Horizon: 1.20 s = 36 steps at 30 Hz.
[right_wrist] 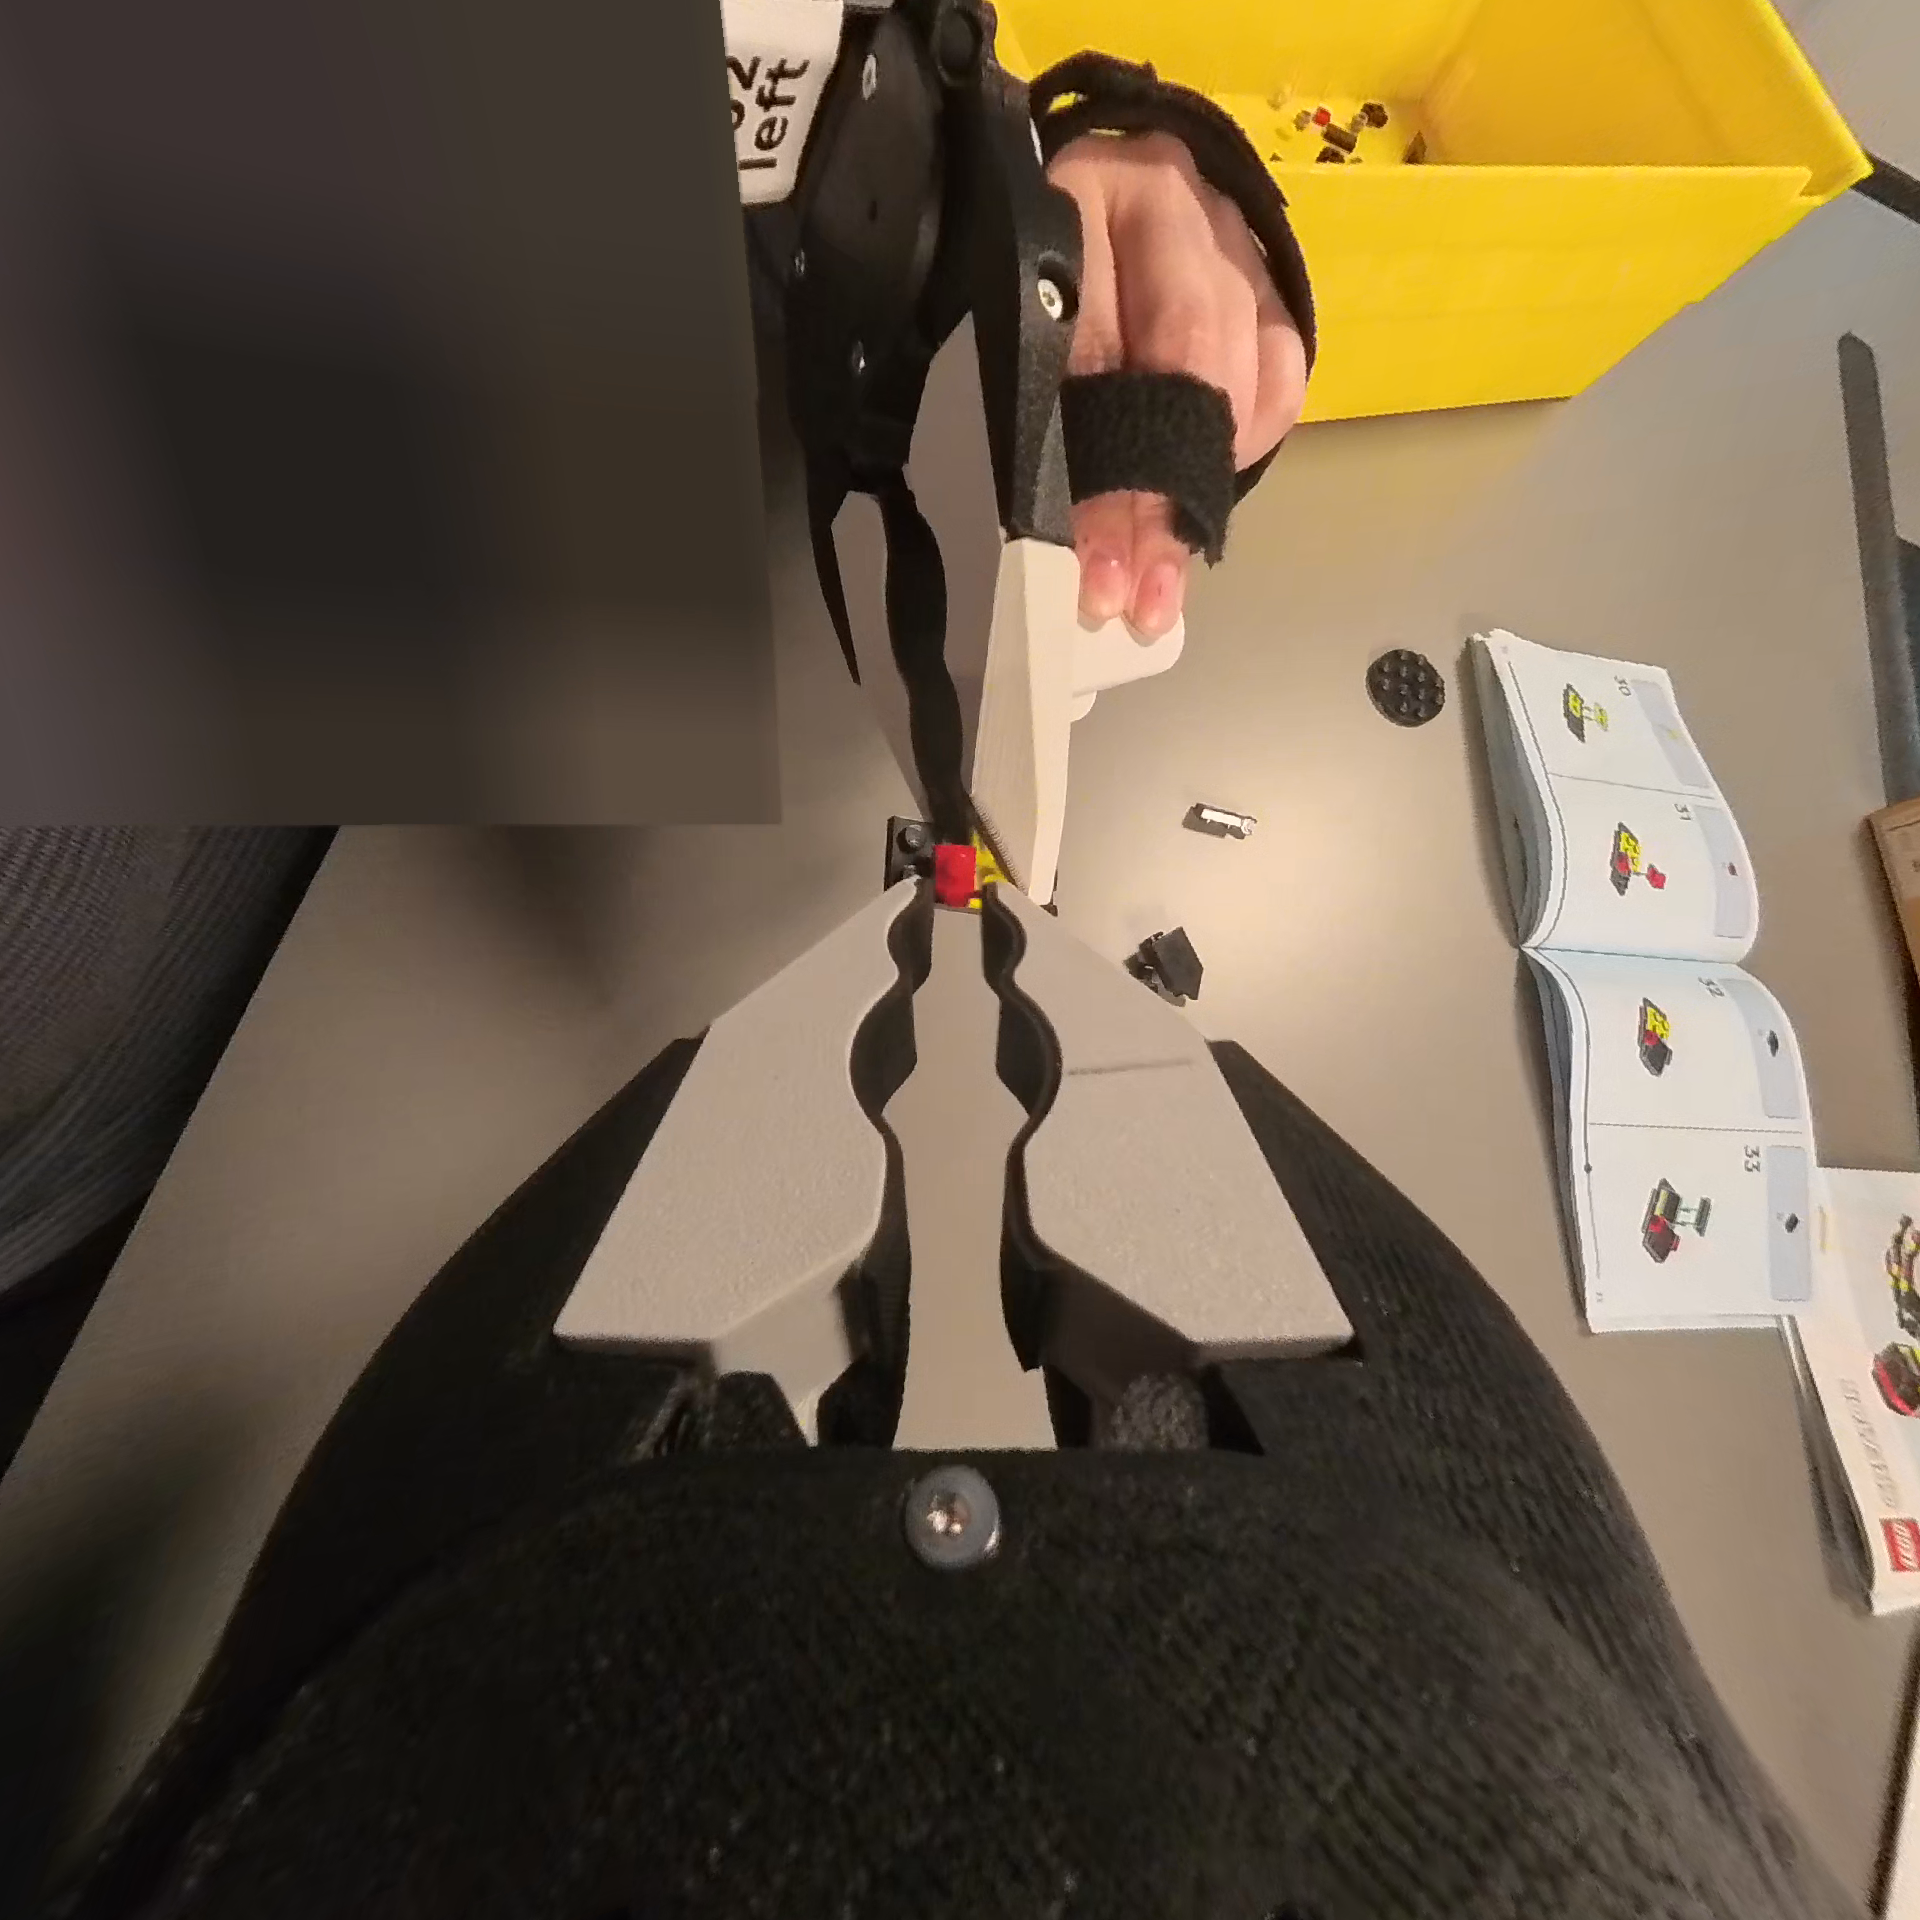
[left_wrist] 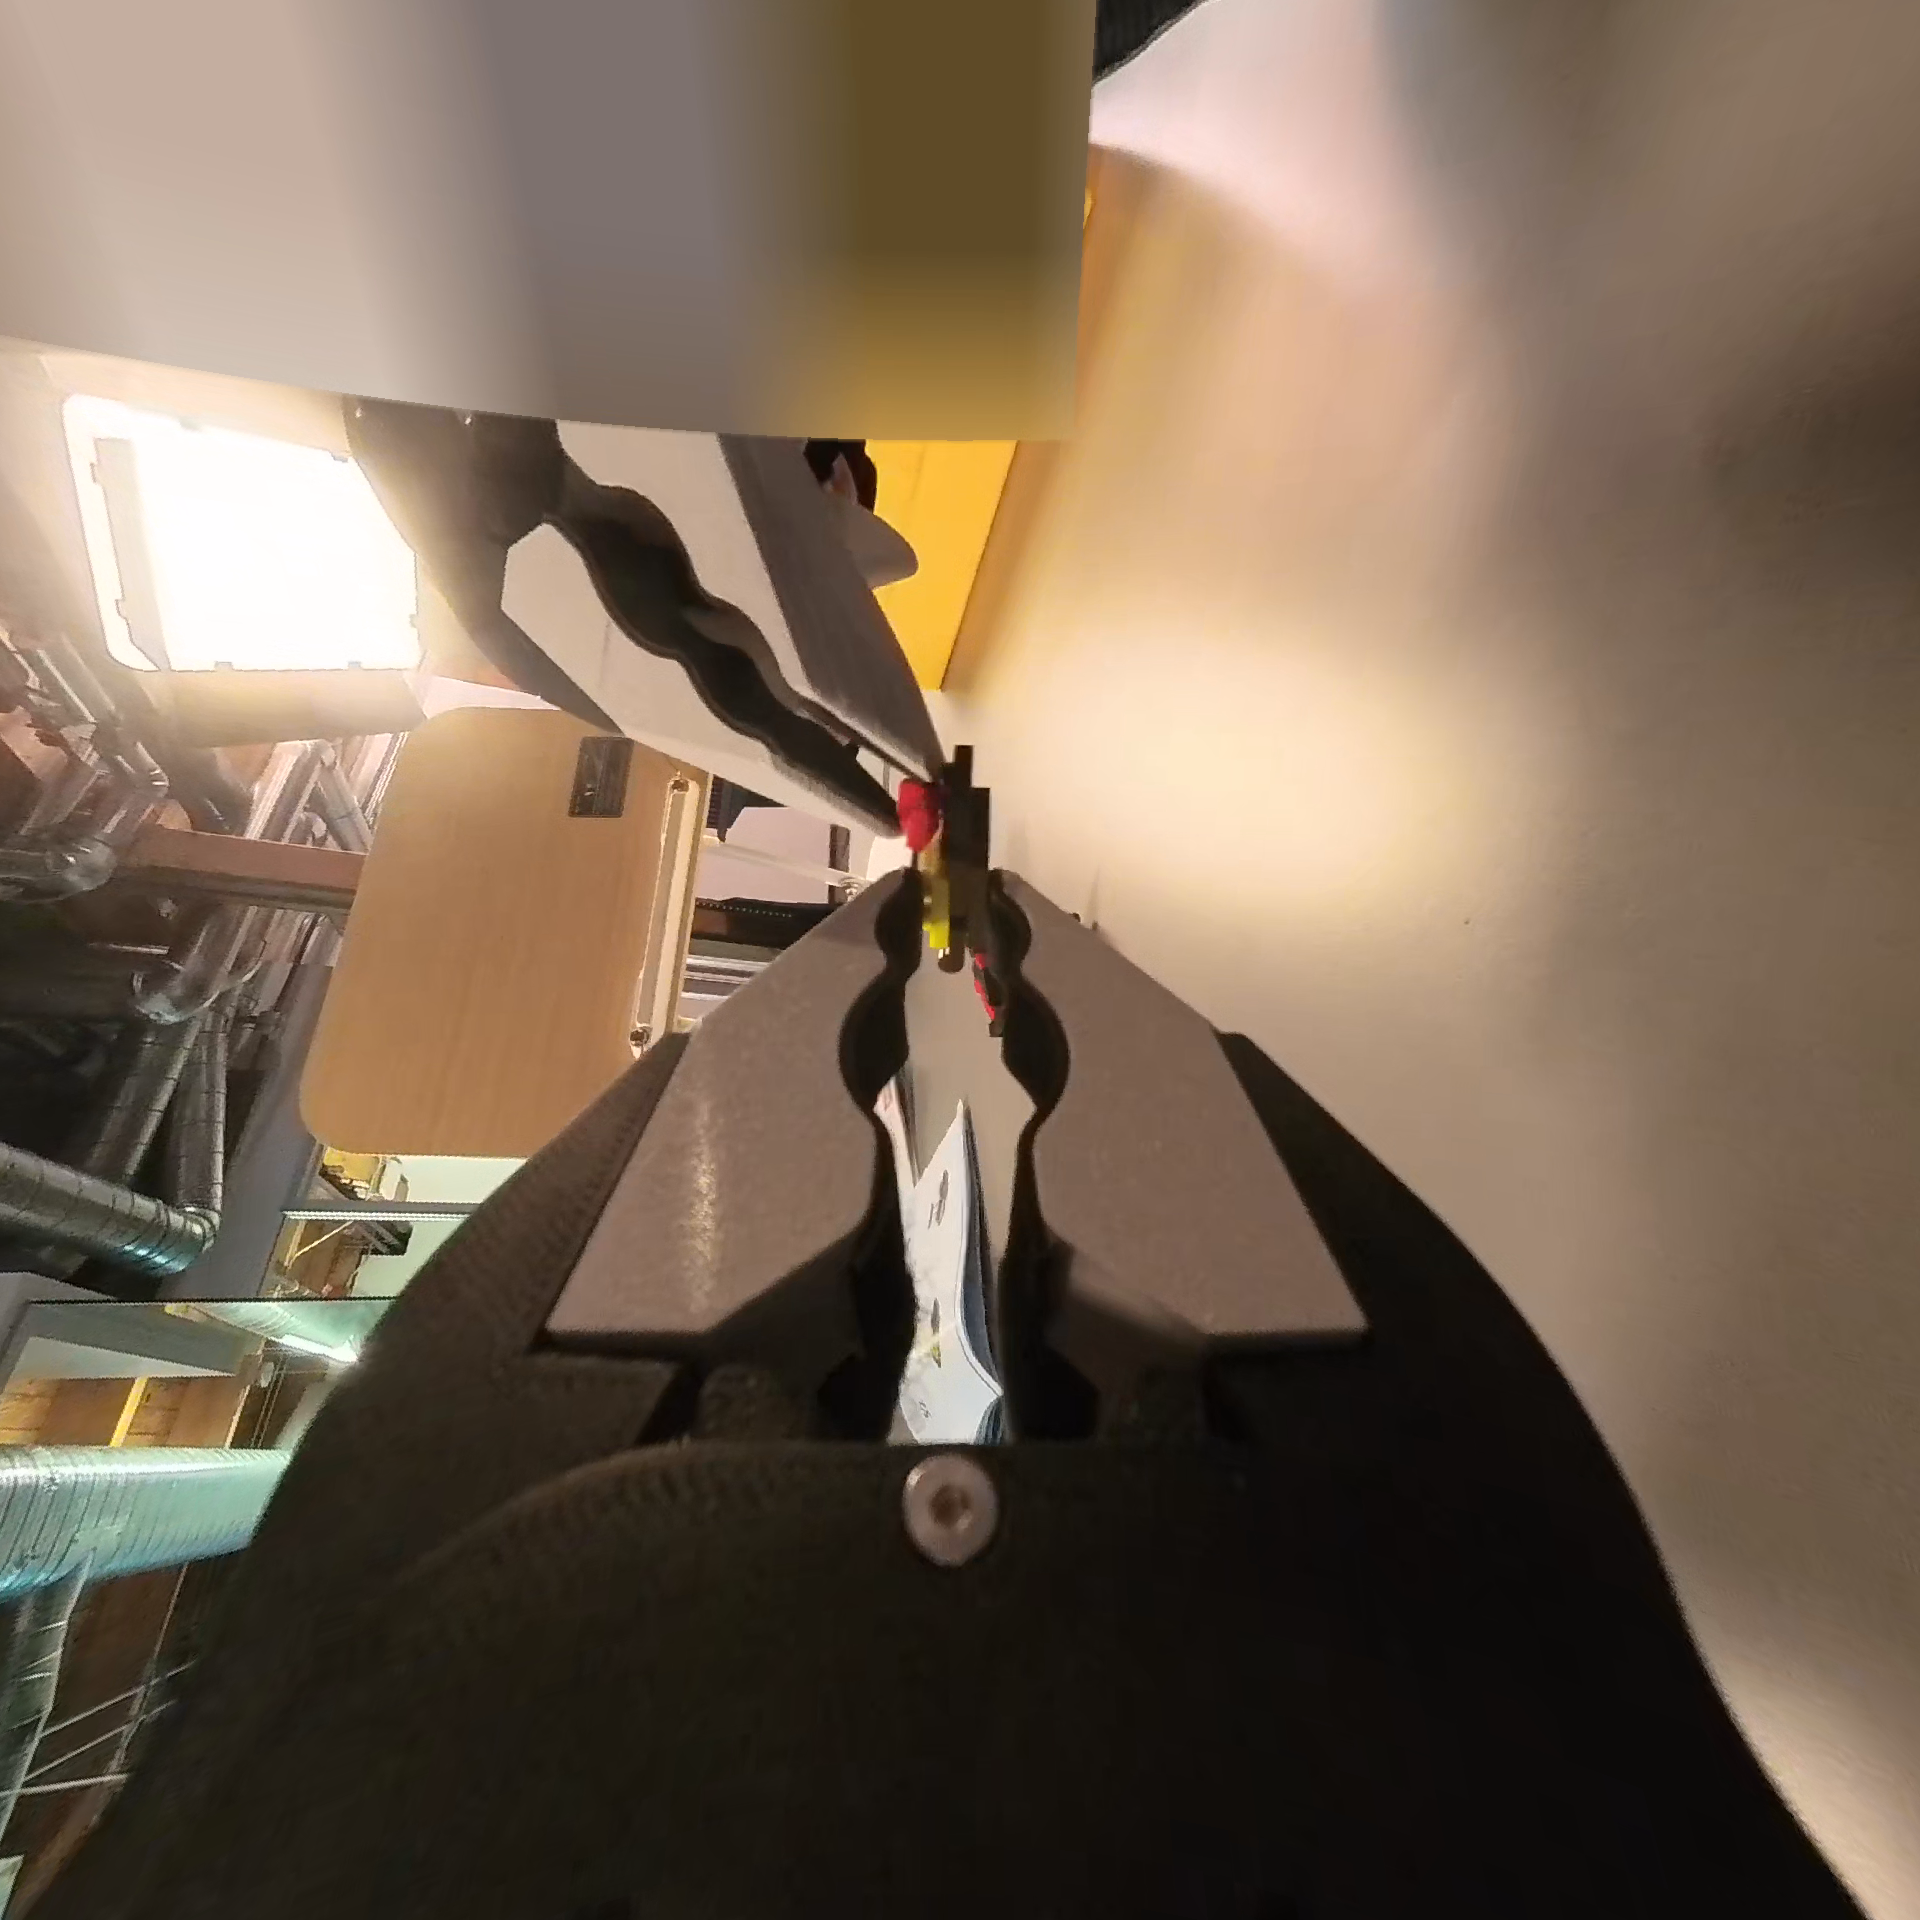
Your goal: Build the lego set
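A small lego assembly (left_wrist: 964,873), a black plate with a yellow piece on it, is held just above the grey table (left_wrist: 1455,727). My left gripper (left_wrist: 956,896) is shut on it. My right gripper (right_wrist: 951,902) is shut on a small red brick (right_wrist: 953,871) and holds it against the assembly (right_wrist: 906,847), next to the yellow piece (right_wrist: 989,864). In the left wrist view the red brick (left_wrist: 916,816) sits at the tips of the right gripper (left_wrist: 899,805), which comes in from the upper left. The left gripper (right_wrist: 982,831) reaches down from above in the right wrist view.
A yellow bin (right_wrist: 1507,260) with several loose pieces stands at the back right. An open instruction booklet (right_wrist: 1621,935) lies to the right, a second booklet (right_wrist: 1870,1403) below it. A round black plate (right_wrist: 1405,688) and two small black parts (right_wrist: 1169,966) (right_wrist: 1218,821) lie on the table. Left and right tips are no more than a few centimetres apart.
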Motion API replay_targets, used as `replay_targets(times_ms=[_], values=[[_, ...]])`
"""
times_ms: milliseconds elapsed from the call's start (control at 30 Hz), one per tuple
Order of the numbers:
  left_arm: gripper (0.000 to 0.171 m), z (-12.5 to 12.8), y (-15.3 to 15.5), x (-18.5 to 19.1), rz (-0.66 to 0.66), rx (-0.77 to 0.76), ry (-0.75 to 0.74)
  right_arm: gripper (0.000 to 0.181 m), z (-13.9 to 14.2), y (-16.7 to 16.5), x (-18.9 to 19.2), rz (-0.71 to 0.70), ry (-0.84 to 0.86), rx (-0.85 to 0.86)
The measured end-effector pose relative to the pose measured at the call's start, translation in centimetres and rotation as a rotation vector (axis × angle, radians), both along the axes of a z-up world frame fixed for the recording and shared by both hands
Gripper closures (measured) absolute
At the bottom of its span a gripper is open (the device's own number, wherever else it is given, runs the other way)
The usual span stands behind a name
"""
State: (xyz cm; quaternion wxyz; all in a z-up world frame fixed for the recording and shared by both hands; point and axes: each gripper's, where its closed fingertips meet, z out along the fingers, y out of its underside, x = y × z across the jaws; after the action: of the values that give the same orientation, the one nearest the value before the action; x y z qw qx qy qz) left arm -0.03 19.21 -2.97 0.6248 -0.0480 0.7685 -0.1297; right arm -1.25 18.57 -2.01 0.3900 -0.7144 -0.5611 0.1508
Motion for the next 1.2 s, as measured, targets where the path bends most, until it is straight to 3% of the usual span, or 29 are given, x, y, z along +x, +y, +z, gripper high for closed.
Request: replay_targets(times_ms=[233,367,467,567,733,1200], values=[[0.161,0.1,0.1,0.0,0.0,-0.007,-0.003,0.173,0.2,0.1,-0.1,-0.005,0.003,0.013],[0.161,0.2,0.6,0.1,0.027,-0.031,-0.001,0.161,0.8,0.5,0.3,-0.027,0.0,0.055],[0.161,0.7,1.8,0.3,0.082,-0.081,-0.011,0.147,2.0,0.9,0.4,-0.042,-0.008,0.169],[0.161,0.8,2.9,0.5,0.127,-0.142,-0.001,0.141,2.0,1.6,0.0,-0.049,-0.141,0.349],[0.161,0.8,4.1,0.7,0.187,-0.248,0.031,0.148,1.3,3.3,-0.3,-0.087,-0.368,0.579],[0.161,0.5,4.6,0.7,0.211,-0.291,0.075,0.167,0.3,4.9,0.4,-0.141,-0.416,0.584]])
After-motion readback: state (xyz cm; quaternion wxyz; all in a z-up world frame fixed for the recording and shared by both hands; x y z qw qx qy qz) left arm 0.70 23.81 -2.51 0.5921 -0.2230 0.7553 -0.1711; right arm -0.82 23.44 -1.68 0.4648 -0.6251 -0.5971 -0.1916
